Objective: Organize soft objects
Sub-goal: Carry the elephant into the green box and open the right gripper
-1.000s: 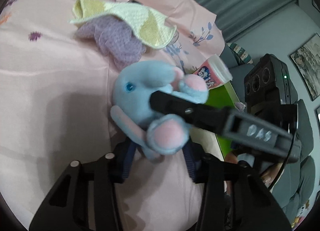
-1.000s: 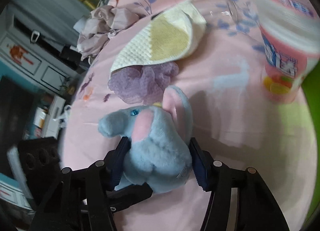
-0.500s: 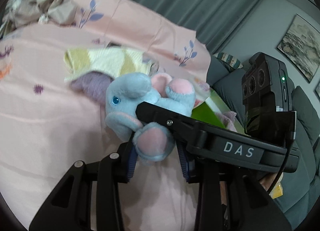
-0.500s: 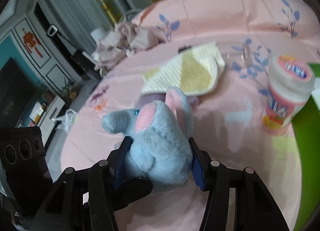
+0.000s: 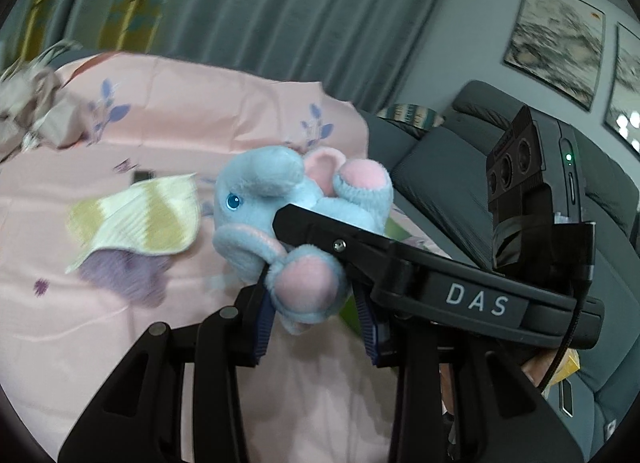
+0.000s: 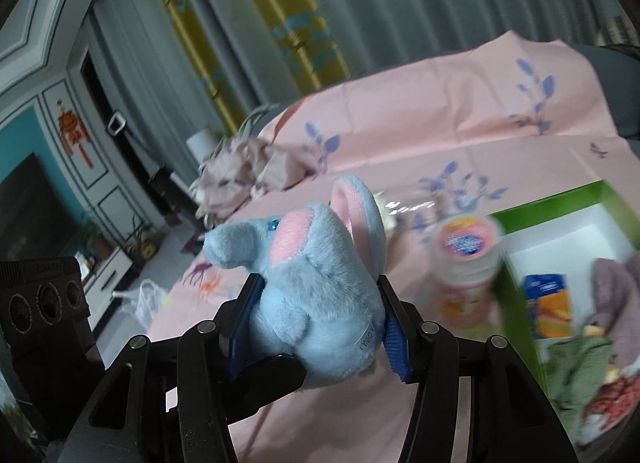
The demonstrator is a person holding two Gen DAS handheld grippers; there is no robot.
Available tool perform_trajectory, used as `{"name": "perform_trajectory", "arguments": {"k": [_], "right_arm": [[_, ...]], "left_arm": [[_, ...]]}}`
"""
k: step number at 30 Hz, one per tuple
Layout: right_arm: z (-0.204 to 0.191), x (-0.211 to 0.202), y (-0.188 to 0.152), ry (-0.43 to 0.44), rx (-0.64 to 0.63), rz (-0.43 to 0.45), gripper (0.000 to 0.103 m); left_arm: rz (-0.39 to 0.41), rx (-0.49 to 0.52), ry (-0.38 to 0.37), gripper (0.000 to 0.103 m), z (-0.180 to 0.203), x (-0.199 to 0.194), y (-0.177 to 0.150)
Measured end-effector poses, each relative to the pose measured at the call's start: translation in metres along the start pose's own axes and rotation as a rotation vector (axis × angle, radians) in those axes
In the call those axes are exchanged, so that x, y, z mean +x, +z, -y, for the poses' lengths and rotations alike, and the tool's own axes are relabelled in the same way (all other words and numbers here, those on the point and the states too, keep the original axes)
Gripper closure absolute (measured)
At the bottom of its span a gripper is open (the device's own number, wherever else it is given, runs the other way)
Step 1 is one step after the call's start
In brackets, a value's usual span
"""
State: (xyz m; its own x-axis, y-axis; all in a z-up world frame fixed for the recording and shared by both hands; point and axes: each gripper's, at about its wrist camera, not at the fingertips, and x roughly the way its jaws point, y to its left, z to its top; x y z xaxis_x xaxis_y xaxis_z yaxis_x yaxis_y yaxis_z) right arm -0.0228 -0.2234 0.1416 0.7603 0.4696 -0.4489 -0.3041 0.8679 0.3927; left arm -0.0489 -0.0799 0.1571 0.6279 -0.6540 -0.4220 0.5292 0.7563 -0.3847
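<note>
While the right hand-held gripper [image 6: 320, 315] pinches the plush elephant [image 6: 316, 283] by its yielding body above the pink-covered table [image 6: 440, 151], the left hand-held gripper [image 5: 314, 311] brackets a foot; grip appears light, compressible, secure.

Pink-lidded jar [image 6: 466, 263] beside juice carton [image 6: 548, 303].

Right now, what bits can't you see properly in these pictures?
- Sponge, left view: purple, blurred, half under the cloth.
- Elephant, left view: its belly is behind the right gripper.
- Jar, right view: label smeared by motion.
- Box, right view: contents blurred, cut off by the edge.
</note>
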Motion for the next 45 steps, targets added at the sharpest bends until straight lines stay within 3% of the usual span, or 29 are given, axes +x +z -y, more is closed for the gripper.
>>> {"name": "perform_trajectory", "arguments": {"k": [8, 14, 29, 40, 45], "right_arm": [[0.060, -0.053, 0.008, -0.081, 0.131, 0.113, 0.047], [0.104, -0.068, 0.003, -0.144, 0.242, 0.142, 0.047], [0.172, -0.043, -0.002, -0.238, 0.444, 0.059, 0.047], [0.193, -0.024, -0.009, -0.348, 0.515, -0.029, 0.050], [0.200, -0.026, -0.011, -0.373, 0.538, -0.035, 0.050]], "left_arm": [[-0.043, 0.105, -0.079, 0.069, 0.056, 0.045, 0.016], [-0.108, 0.142, -0.124, 0.068, 0.085, 0.087, 0.016], [-0.261, 0.126, -0.095, 0.068, 0.091, 0.160, 0.012], [-0.385, 0.072, -0.059, 0.068, 0.079, 0.198, 0.002], [-0.397, 0.068, -0.055, 0.068, 0.081, 0.203, 0.000]]}}
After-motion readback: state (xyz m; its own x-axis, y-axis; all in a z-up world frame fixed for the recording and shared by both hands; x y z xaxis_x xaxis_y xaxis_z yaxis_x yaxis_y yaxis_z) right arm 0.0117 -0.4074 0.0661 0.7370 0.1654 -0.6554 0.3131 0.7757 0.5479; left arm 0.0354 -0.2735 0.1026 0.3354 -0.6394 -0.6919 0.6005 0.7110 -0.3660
